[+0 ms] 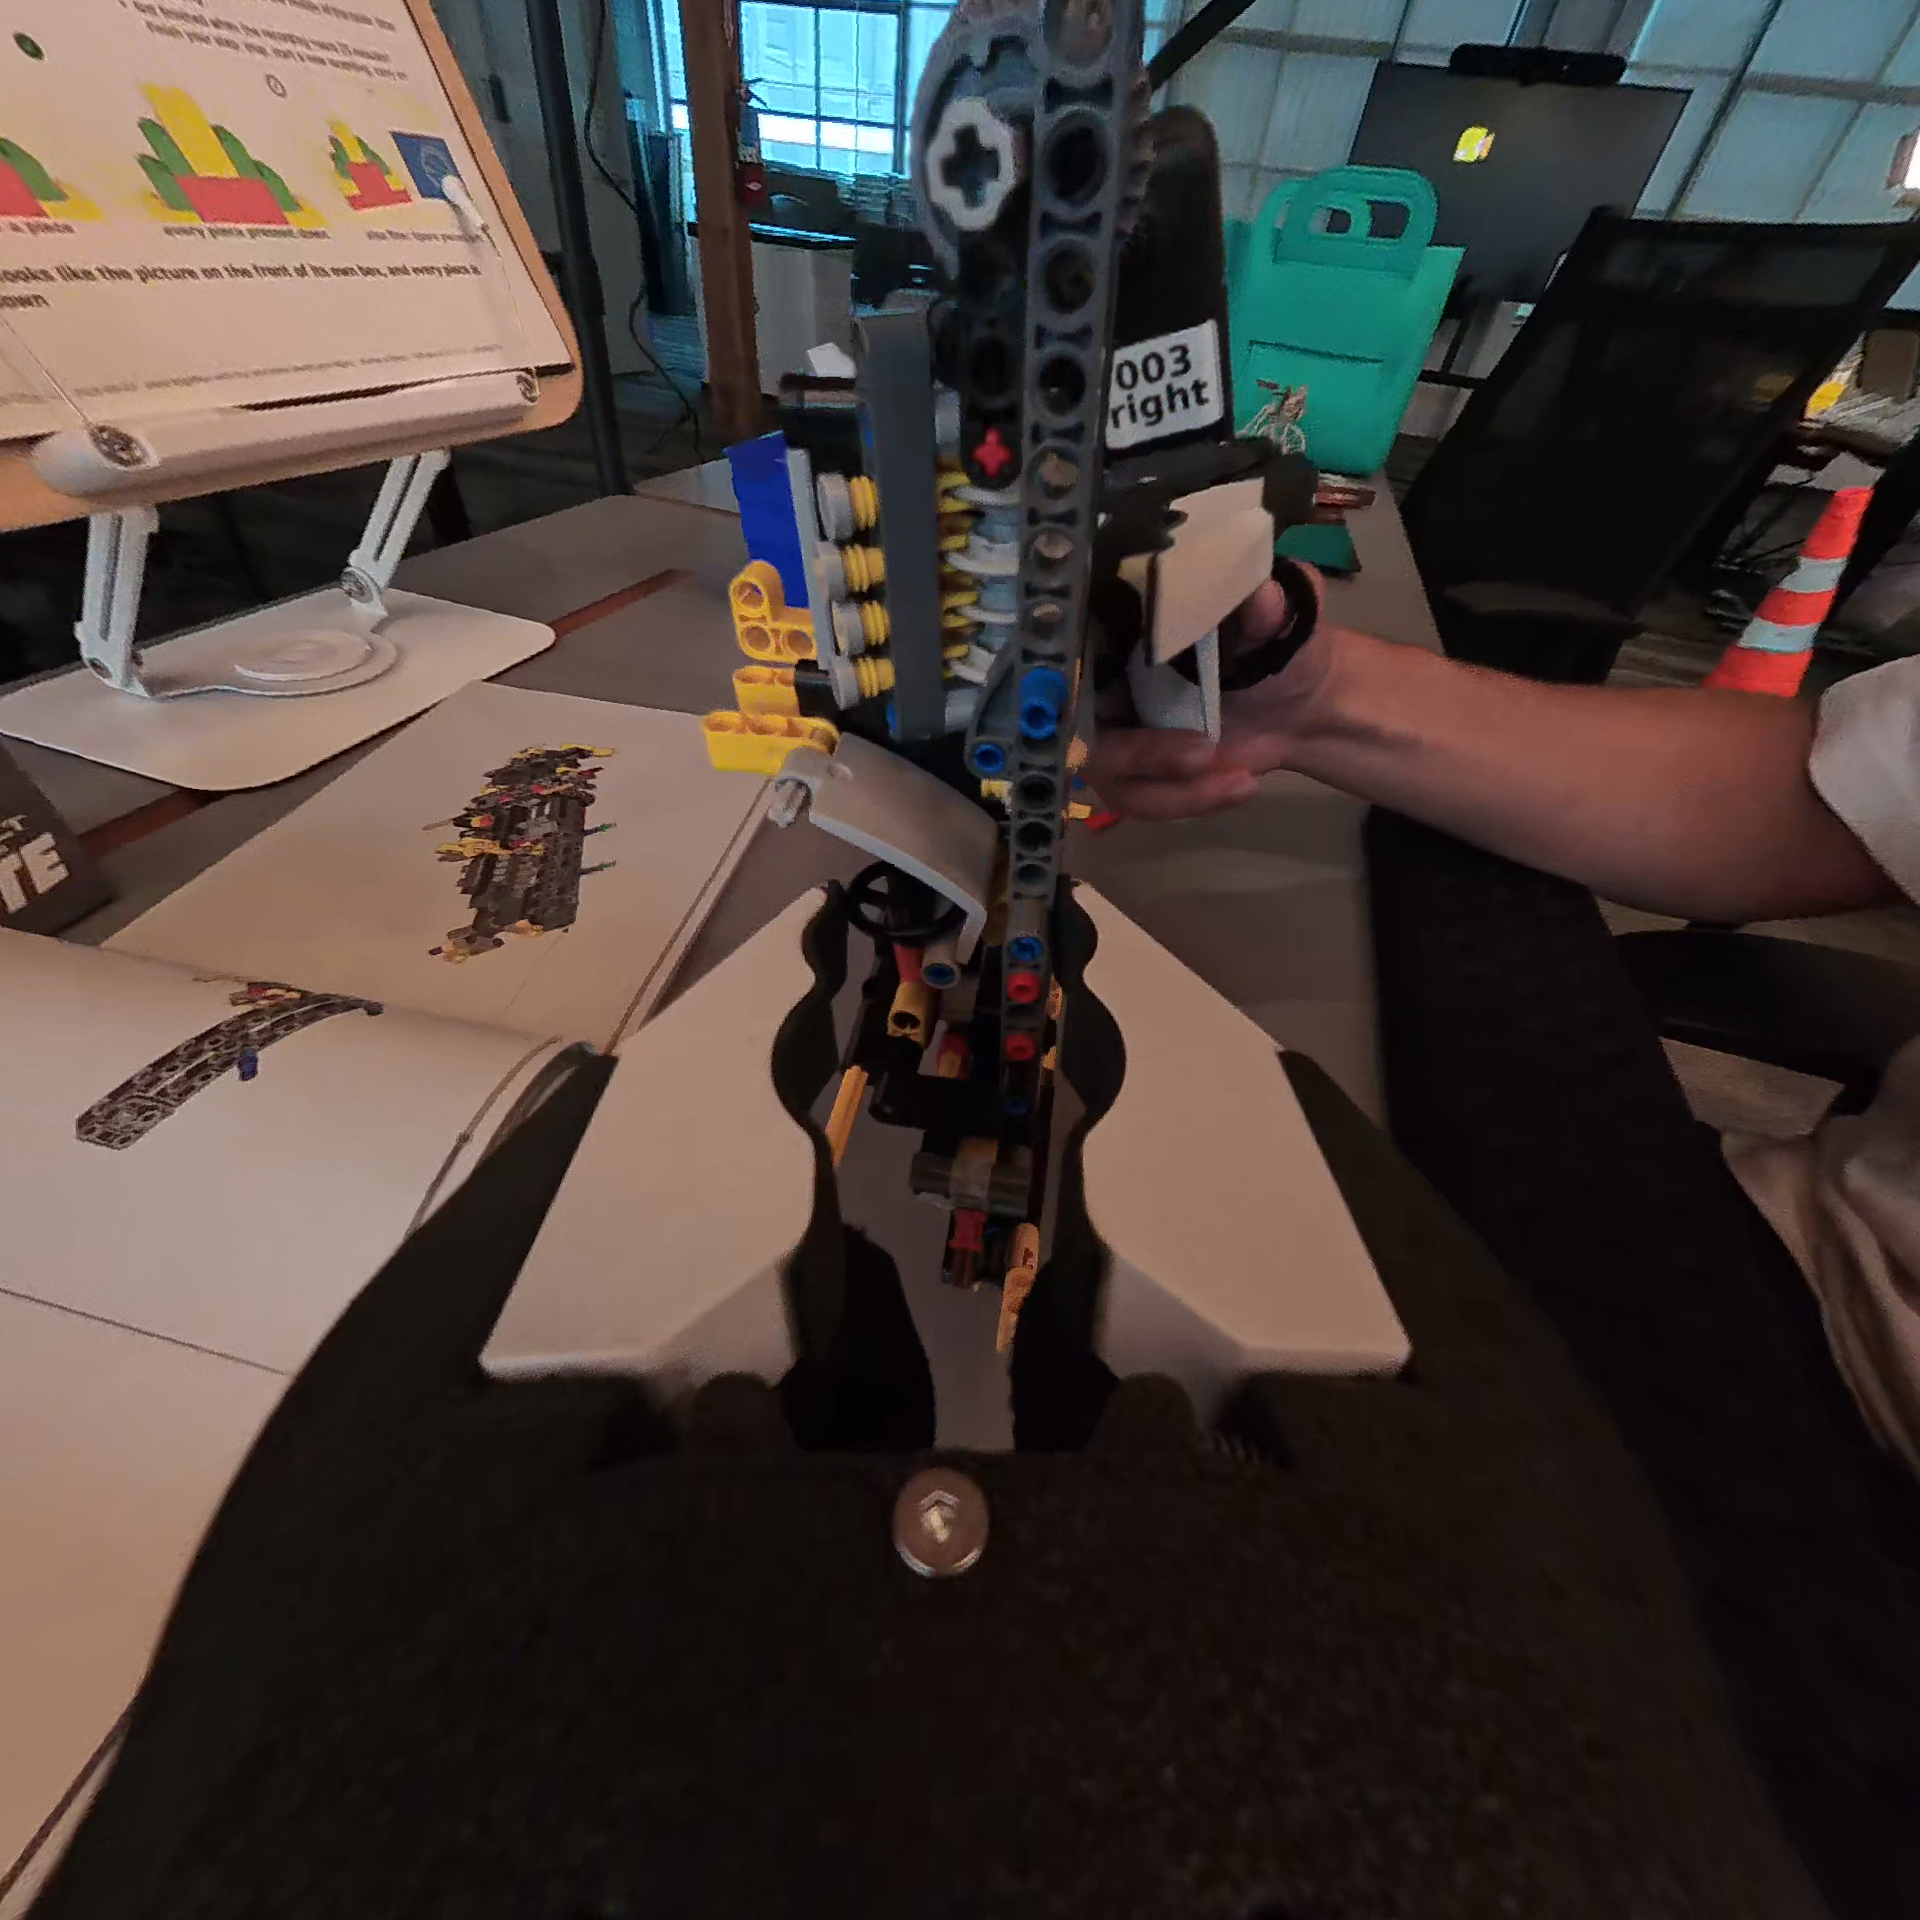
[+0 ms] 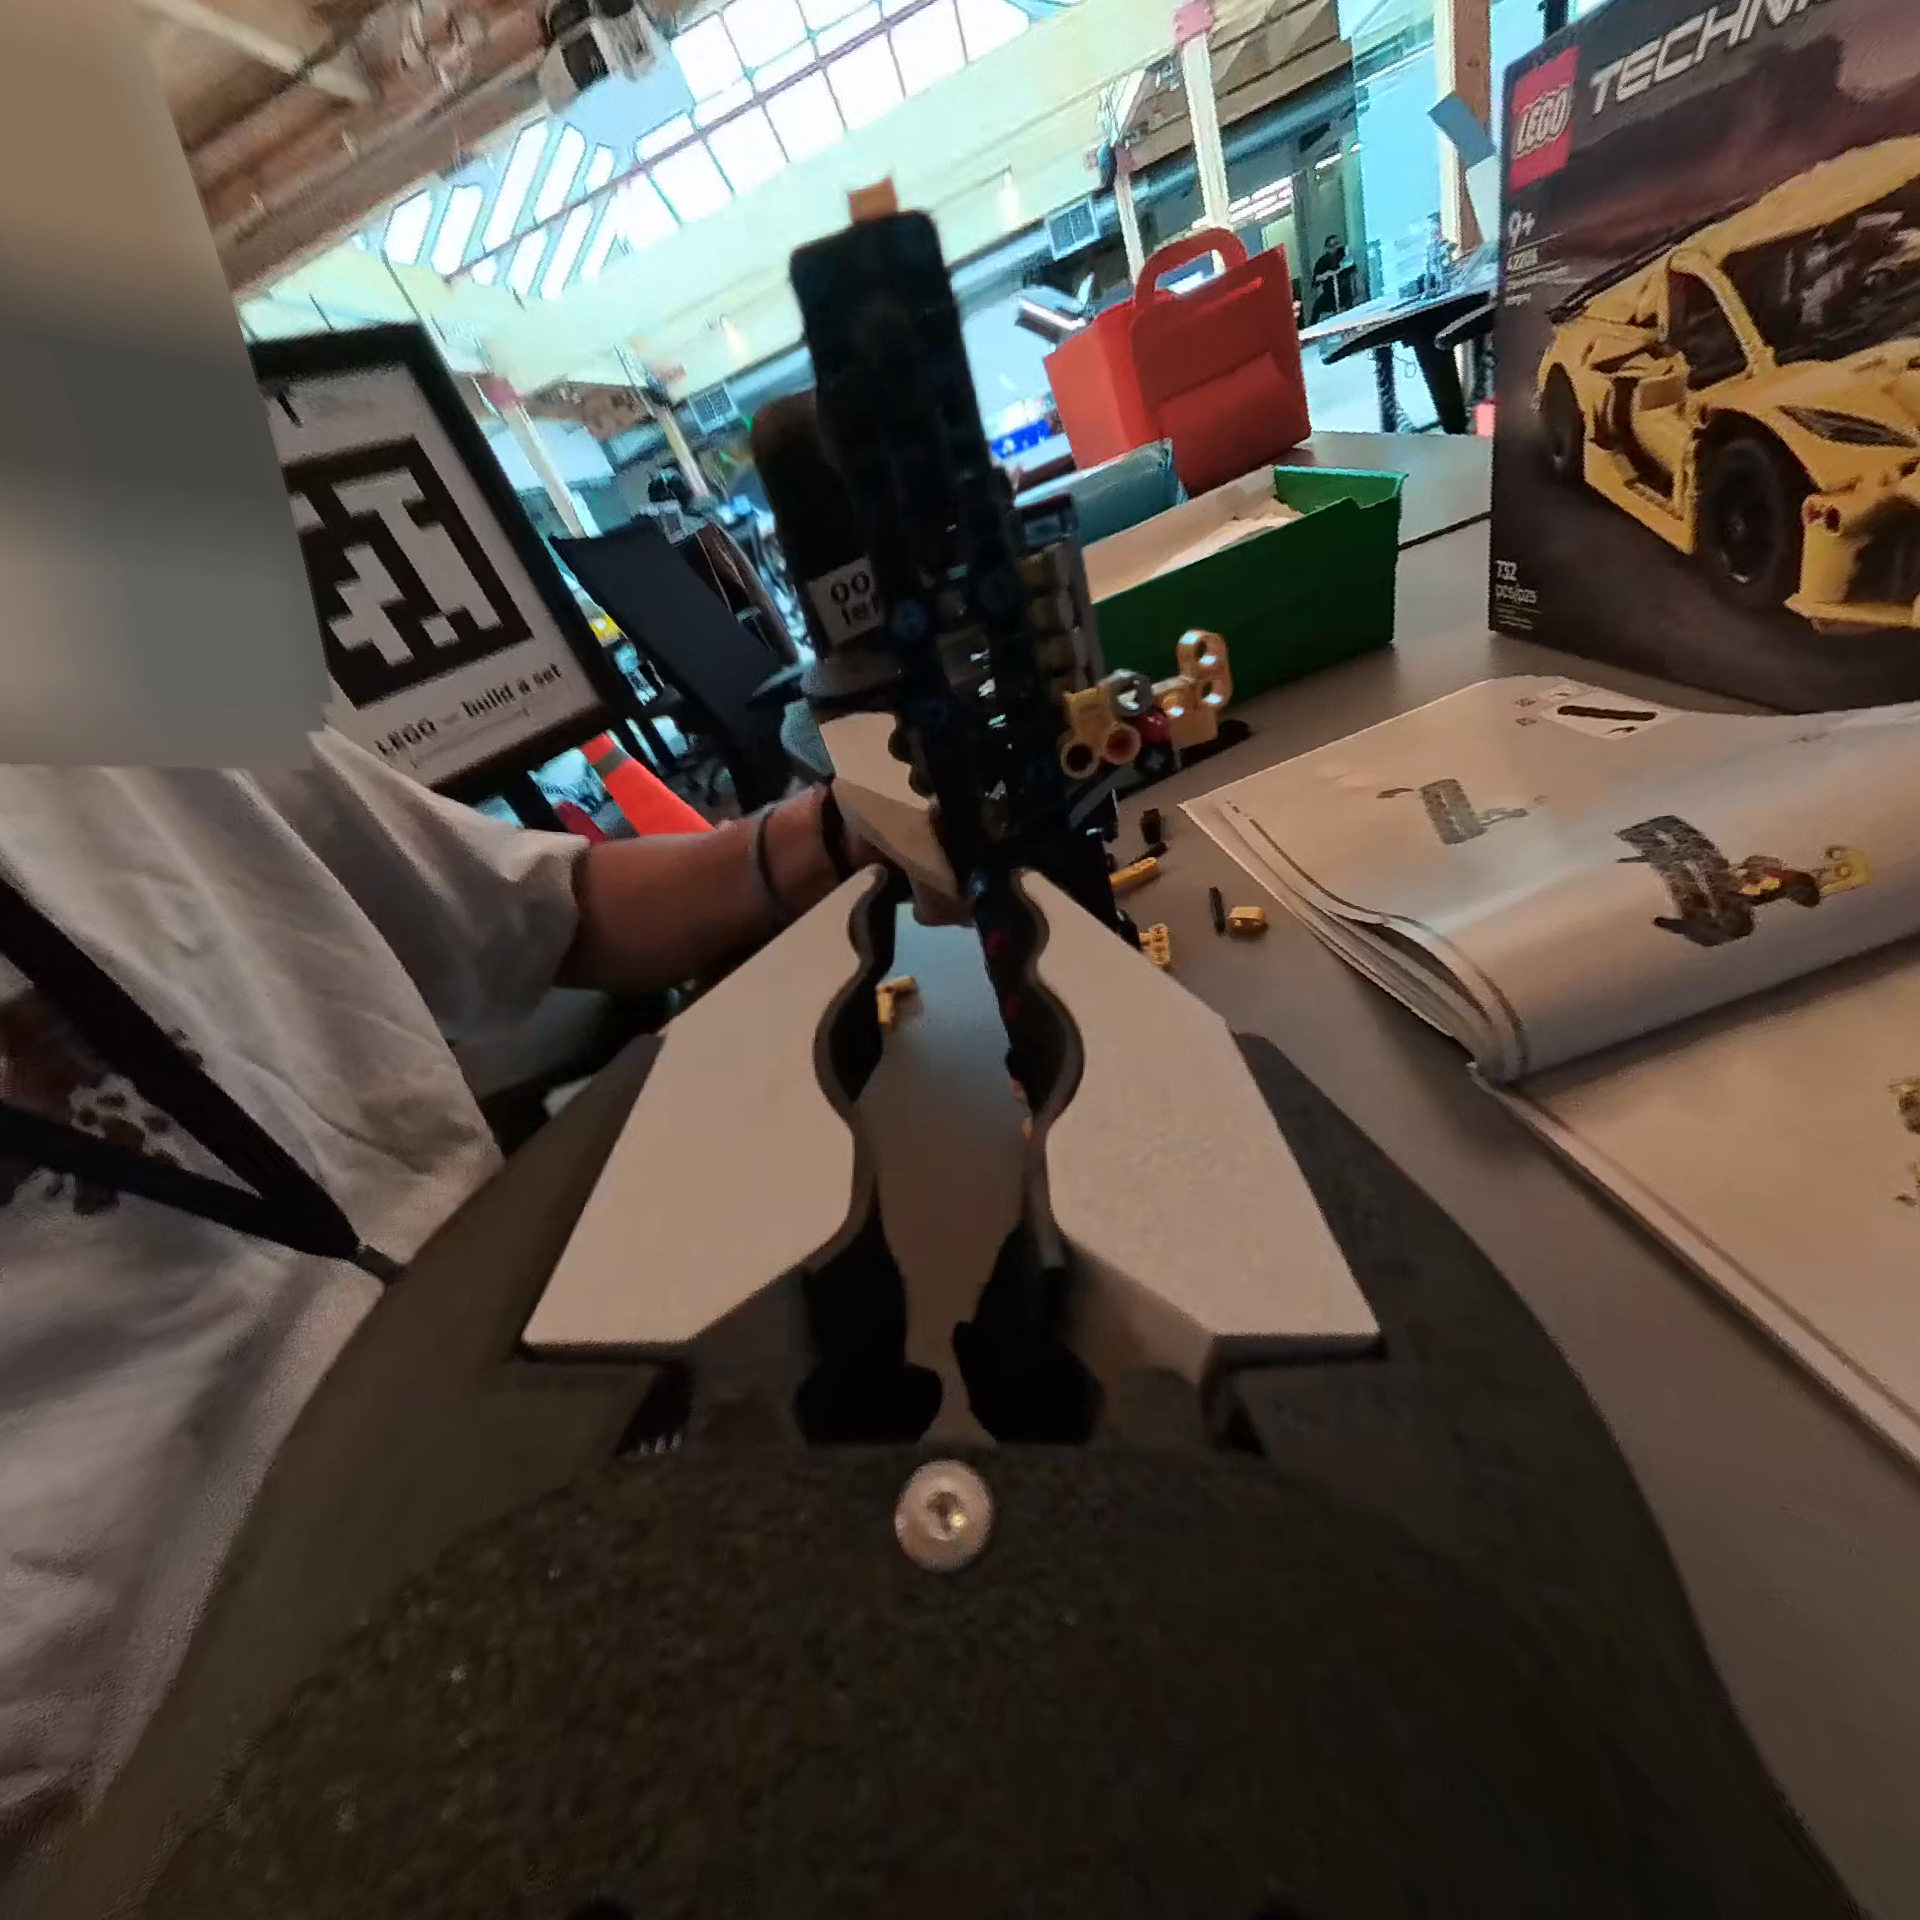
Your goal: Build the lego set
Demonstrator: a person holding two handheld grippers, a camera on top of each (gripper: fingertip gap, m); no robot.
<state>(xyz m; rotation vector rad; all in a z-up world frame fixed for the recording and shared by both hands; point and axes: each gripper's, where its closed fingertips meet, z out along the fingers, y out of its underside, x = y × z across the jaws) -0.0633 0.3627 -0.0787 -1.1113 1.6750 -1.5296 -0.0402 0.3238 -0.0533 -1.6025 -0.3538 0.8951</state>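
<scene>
Both the left gripper and right gripper clamp the upright Technic chassis; uneven twisting could pop its pins.

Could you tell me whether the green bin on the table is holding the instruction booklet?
No, the instruction booklet lies open on the table, apart from the green bin.
</scene>
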